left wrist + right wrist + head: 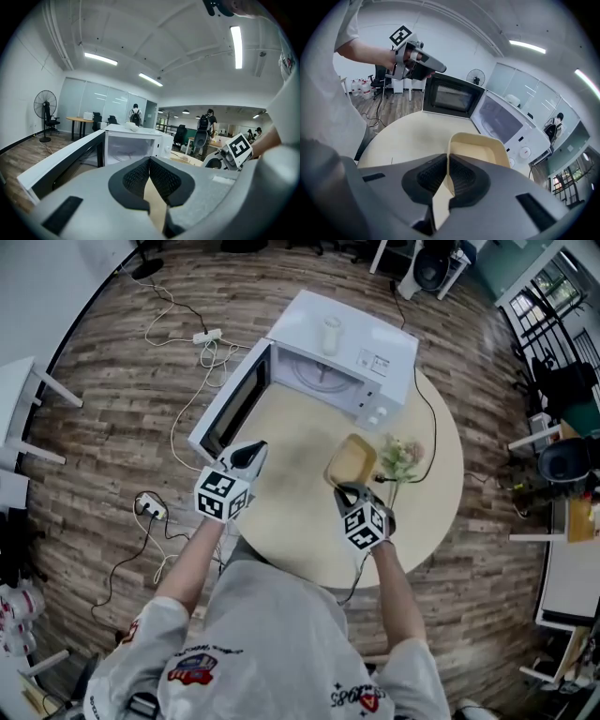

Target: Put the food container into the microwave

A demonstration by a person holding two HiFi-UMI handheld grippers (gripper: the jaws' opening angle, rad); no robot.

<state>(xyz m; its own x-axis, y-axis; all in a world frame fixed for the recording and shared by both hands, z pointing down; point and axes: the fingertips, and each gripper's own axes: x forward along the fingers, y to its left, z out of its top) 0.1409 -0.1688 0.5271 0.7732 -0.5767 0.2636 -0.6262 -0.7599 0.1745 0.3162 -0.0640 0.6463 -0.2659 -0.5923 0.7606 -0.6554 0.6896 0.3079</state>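
While empty, food container [478,149] in right gripper [448,159]

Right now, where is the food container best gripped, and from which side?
By the thin upright wall nearest the person, coming from that side. The food container is open-topped, so one finger fits inside; the right gripper is shut on that wall.

The shirt [272,615] has a print near its hem that appears to read "SPORTS". The label on the microwave [394,345] is too small to read. The left gripper [257,447] and right gripper [343,489] bear only square black-and-white markers.
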